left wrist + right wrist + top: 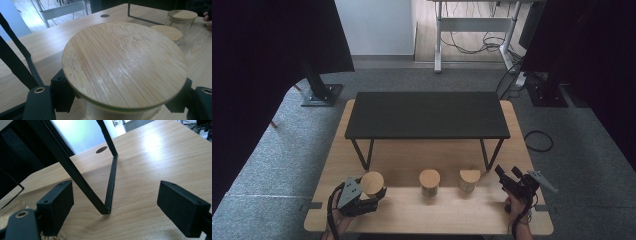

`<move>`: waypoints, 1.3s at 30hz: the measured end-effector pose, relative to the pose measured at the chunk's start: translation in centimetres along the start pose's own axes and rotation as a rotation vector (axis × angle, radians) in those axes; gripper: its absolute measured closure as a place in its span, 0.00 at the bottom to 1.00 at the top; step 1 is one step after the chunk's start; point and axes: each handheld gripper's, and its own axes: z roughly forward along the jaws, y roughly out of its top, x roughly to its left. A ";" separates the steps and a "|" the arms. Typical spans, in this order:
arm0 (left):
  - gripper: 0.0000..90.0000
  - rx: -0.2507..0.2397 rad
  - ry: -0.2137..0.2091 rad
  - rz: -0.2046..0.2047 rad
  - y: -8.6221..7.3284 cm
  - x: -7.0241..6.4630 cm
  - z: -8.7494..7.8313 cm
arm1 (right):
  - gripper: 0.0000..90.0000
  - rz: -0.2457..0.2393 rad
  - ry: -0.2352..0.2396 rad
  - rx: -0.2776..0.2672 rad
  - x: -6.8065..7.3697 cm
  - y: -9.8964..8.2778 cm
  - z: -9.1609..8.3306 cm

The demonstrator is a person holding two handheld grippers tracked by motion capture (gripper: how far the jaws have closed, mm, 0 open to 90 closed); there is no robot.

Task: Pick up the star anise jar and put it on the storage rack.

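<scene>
Left fingers clamped on the nearest jar; right fingers wide and empty.

From above, my left fingers (373,196) hold the left jar (372,184) at the table's (412,215) near left edge, upright, with two more jars to its right; my right fingers (503,175) sit just right of the far jar (469,180). In the left gripper view, the bamboo lid (122,65) sits squarely between my pads. In the right gripper view, my fingers gape at the black shelf's leg (110,182), gripping nothing.
</scene>
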 end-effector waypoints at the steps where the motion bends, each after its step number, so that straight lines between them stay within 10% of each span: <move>1: 0.29 -0.001 -0.001 -0.001 0.0 0.0 0.0 | 0.15 -0.001 0.000 0.000 0.0 0.0 0.0; 39: 0.28 -0.036 -0.033 -0.002 1.7 0.0 -0.2 | 0.14 0.014 -0.005 -0.015 -0.1 -0.1 -0.2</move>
